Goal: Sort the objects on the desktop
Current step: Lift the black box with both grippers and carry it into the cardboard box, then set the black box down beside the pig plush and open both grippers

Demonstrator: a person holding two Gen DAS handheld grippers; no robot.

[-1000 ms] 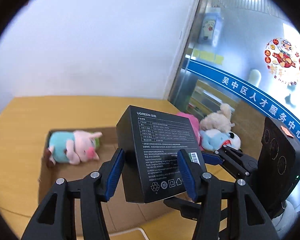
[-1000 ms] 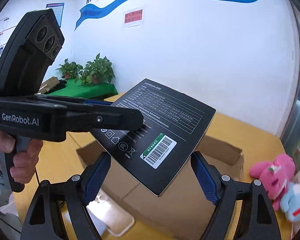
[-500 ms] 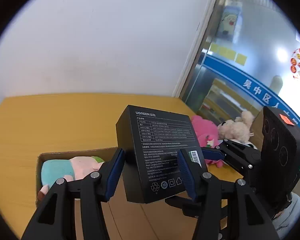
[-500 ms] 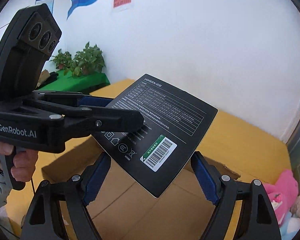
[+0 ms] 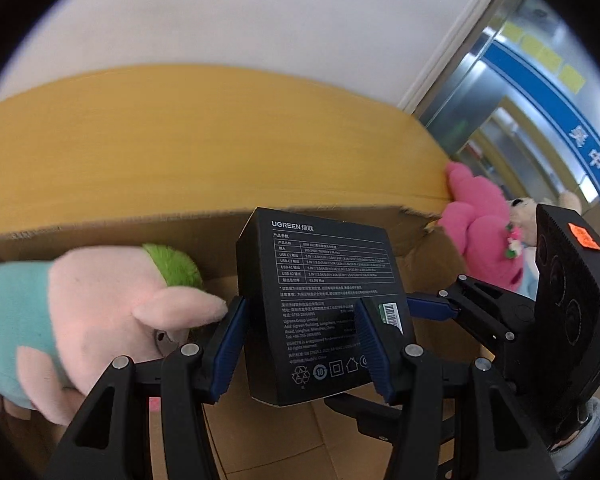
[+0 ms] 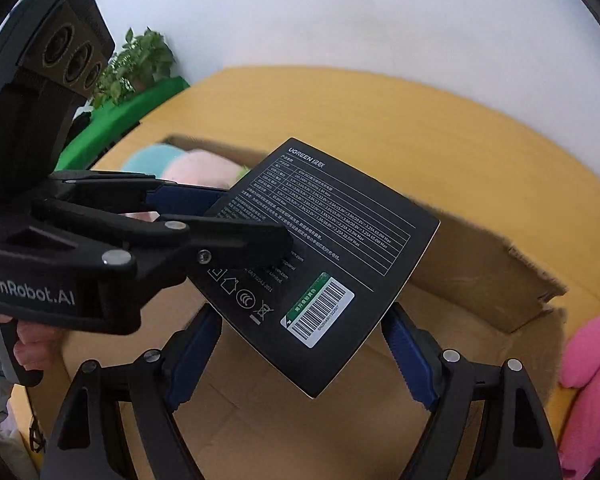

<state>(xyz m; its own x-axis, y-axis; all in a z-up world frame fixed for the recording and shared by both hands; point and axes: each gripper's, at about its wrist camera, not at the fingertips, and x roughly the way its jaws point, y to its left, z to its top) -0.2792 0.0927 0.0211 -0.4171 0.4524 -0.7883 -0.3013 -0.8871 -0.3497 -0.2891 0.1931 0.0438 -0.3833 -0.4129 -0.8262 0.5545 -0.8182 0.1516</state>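
Note:
A black UGREEN box (image 5: 324, 300) (image 6: 324, 248) hangs over an open cardboard carton (image 5: 100, 228) (image 6: 480, 280). My left gripper (image 5: 300, 336) (image 6: 252, 220) is shut on it, pads pressing its two broad faces. My right gripper (image 6: 302, 320) comes in from the side; its blue pads meet the box's two lower edges, and one of its fingers (image 5: 428, 307) touches the box by the barcode. A pink pig plush in a teal shirt (image 5: 100, 308) (image 6: 196, 168) lies inside the carton at its left end, close beside my left gripper.
The carton sits on a yellow table (image 5: 180, 140) (image 6: 380, 120) against a white wall. A pink plush (image 5: 480, 232) (image 6: 592, 360) and a cream one (image 5: 520, 208) lie on the table right of the carton. Potted plants (image 6: 140, 64) stand far left. A hand (image 6: 32, 336) holds the left gripper's handle.
Both grippers have come down and forward together with the black box, tilting more steeply. The carton and pig plush now loom much closer. The grips look unchanged.

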